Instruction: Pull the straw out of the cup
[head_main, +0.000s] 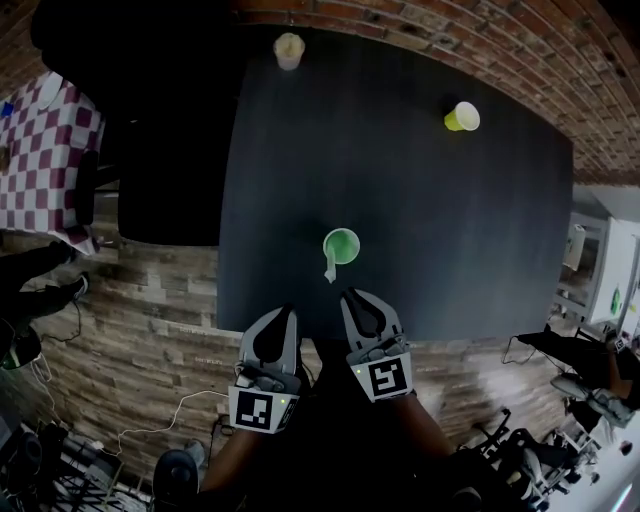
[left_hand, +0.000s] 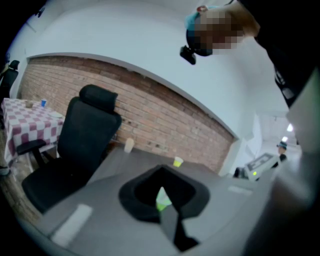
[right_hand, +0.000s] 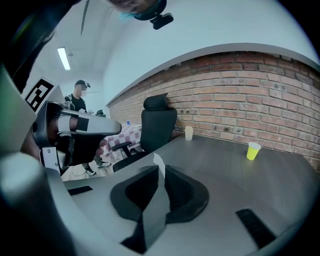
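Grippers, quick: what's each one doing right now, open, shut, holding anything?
Left gripper: shut, holding nothing.
Right gripper: shut, holding nothing, tips just short of the straw.

You have a yellow cup far right on the dark table. A pale cup stands at its far edge, near a black chair.

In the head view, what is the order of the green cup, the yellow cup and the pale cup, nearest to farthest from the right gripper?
From the right gripper:
1. Green cup, just ahead, holding the straw.
2. Yellow cup, far right.
3. Pale cup, far back, to the left.
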